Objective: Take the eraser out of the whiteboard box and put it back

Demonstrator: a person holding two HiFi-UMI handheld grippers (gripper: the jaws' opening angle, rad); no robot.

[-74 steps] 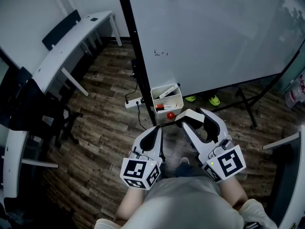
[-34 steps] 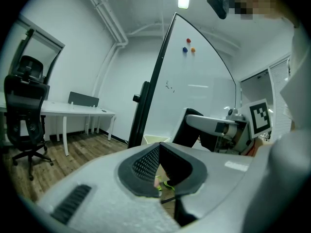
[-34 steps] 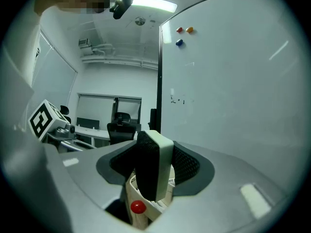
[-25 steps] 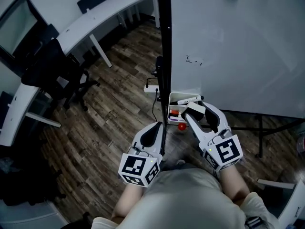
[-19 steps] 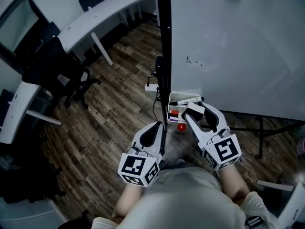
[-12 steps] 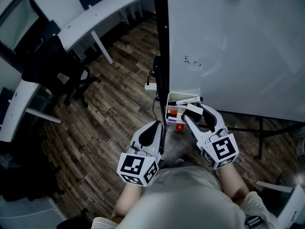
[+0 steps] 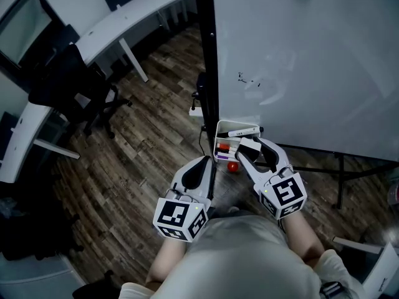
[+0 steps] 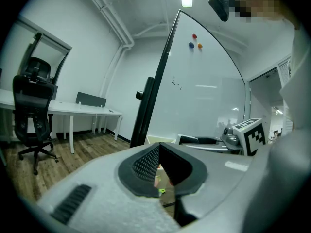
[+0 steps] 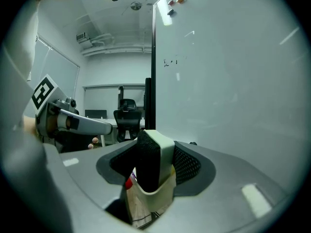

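Holding eraser (image 9: 148,166) clamped in right tool (image 7: 250,151), poised over whiteboard box (image 7: 216,141) at 12 o'clock; removal looks done, putting back remains; left tool (image 8: 163,168) closed, empty, at 8 o'clock

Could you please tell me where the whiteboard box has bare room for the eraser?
The box is crowded along its left wall with coloured markers, and a white marker lies across its far end. Its right side seems free, below the eraser in the right gripper jaws, which partly hide it.
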